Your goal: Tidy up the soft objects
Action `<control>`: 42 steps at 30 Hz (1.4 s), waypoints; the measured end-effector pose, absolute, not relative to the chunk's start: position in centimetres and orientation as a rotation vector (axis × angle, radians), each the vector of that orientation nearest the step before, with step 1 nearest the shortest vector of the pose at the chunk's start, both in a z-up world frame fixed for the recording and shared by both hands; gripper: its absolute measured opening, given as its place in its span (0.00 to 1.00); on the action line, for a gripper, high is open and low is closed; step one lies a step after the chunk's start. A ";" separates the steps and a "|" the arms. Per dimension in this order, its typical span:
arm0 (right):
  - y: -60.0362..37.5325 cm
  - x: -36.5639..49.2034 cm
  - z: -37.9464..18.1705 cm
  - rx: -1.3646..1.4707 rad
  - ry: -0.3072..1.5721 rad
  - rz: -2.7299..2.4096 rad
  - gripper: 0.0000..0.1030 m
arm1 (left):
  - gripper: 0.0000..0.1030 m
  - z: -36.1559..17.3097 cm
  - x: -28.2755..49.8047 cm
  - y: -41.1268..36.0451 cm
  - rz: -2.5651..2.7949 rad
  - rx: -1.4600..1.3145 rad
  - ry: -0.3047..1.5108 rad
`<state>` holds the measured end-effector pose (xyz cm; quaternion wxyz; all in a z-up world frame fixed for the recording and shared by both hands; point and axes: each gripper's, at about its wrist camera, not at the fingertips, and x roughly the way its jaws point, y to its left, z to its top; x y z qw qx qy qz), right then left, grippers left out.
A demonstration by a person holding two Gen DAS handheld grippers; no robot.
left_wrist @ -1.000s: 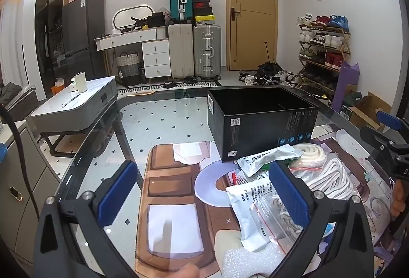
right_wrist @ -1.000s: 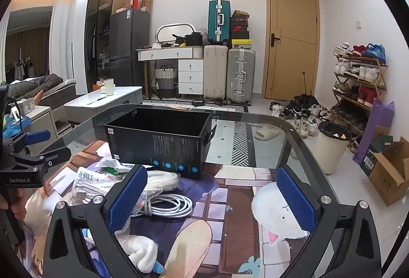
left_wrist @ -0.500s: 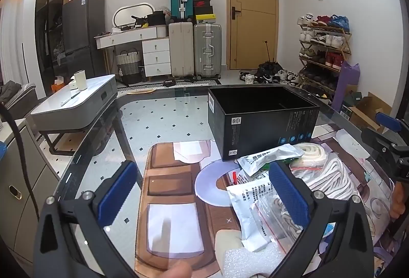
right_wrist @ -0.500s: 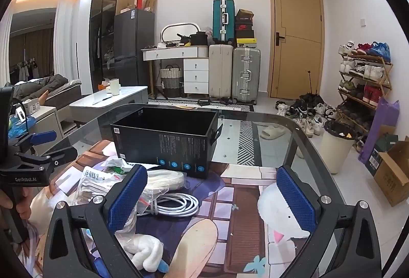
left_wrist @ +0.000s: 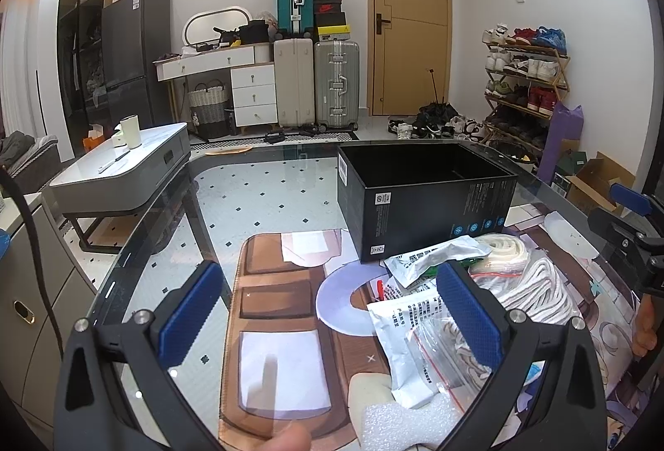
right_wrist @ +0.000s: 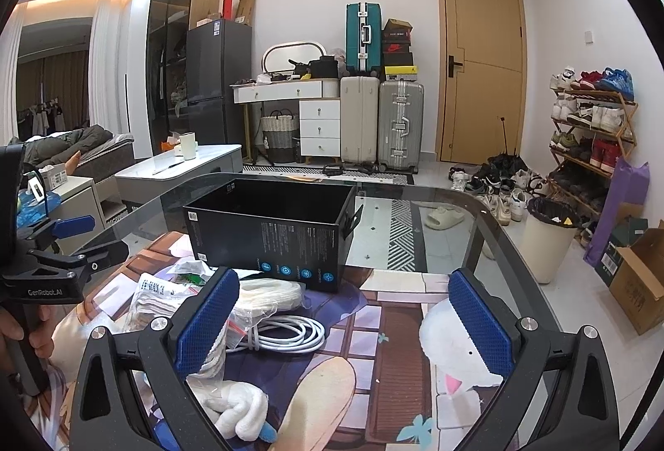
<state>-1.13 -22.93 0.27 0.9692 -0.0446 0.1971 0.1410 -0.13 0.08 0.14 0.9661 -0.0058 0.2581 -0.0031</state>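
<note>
Both tongs hover level over the counter [left_wrist: 265, 169], spread wide and empty: left tongs [left_wrist: 332, 310], right tongs [right_wrist: 342, 316]. Soft packets [left_wrist: 419, 318] (a heap) lie between them, box [left_wrist: 427, 210] just beyond.

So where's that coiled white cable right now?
In the right wrist view, the white cable lies on the printed mat, in front of the black box and beside the bagged white rope.

An open black box [left_wrist: 427, 198] is set upright beyond the fingers; packets [left_wrist: 431, 262], white cord [right_wrist: 286, 332] and plush [right_wrist: 238, 407] are heaped nearer them.
</note>
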 end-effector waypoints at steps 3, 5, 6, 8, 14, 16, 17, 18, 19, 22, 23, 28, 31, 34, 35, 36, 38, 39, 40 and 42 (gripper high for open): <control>-23.0 -1.1 0.2 -0.090 0.396 0.284 1.00 | 1.00 0.2 -0.1 0.1 -0.005 -0.013 0.521; -23.0 -1.1 0.2 -0.089 0.397 0.285 1.00 | 1.00 0.2 -0.2 0.1 -0.002 -0.013 0.514; -23.0 -1.1 0.2 -0.089 0.397 0.284 1.00 | 1.00 0.3 -0.2 0.0 0.002 -0.013 0.510; -22.8 -1.0 0.1 -0.088 0.404 0.284 1.00 | 1.00 0.4 -0.2 0.0 0.008 -0.015 0.504; -22.9 -0.9 0.1 -0.087 0.405 0.280 1.00 | 1.00 0.2 -0.3 0.1 0.006 -0.020 0.492; -22.9 -0.9 0.2 -0.087 0.405 0.281 1.00 | 1.00 0.1 -0.3 0.1 0.004 -0.020 0.493; -22.9 -0.9 0.2 -0.087 0.406 0.280 1.00 | 1.00 0.1 -0.3 0.1 0.004 -0.020 0.494; -22.9 -1.0 0.1 -0.086 0.406 0.280 1.00 | 1.00 0.0 -0.4 0.1 0.003 -0.020 0.494; -22.9 -1.0 0.1 -0.085 0.407 0.281 1.00 | 1.00 0.0 -0.4 0.1 0.004 -0.020 0.493; -22.8 -1.1 0.1 -0.083 0.407 0.280 1.00 | 1.00 0.1 -0.3 0.1 0.004 -0.020 0.493; -22.8 -1.0 0.1 -0.083 0.406 0.280 1.00 | 1.00 0.0 -0.3 0.1 0.004 -0.020 0.494; -22.7 -1.0 0.1 -0.091 0.407 0.281 1.00 | 1.00 0.0 -0.4 0.1 0.001 -0.018 0.493; -22.7 -0.9 0.1 -0.096 0.414 0.279 1.00 | 1.00 0.0 -0.4 0.1 0.001 -0.019 0.493; -23.0 -1.0 0.3 -0.090 0.410 0.272 1.00 | 1.00 0.0 -0.4 0.1 0.002 -0.018 0.493; -23.1 -1.0 0.3 -0.085 0.408 0.271 1.00 | 1.00 0.0 -0.4 0.1 0.002 -0.018 0.493; -23.1 -1.0 0.3 -0.081 0.408 0.272 1.00 | 1.00 0.0 -0.4 0.1 0.001 -0.018 0.493; -23.2 -0.9 0.3 -0.077 0.409 0.266 1.00 | 1.00 0.0 -0.4 0.1 0.001 -0.018 0.493; -23.3 -0.9 0.3 -0.076 0.409 0.267 1.00 | 1.00 0.0 -0.4 0.1 0.001 -0.018 0.493; -23.3 -1.0 0.3 -0.077 0.408 0.265 1.00 | 1.00 0.0 -0.4 0.1 0.001 -0.018 0.493; -23.3 -0.9 0.3 -0.077 0.408 0.267 1.00 | 1.00 0.0 -0.4 0.1 0.001 -0.018 0.493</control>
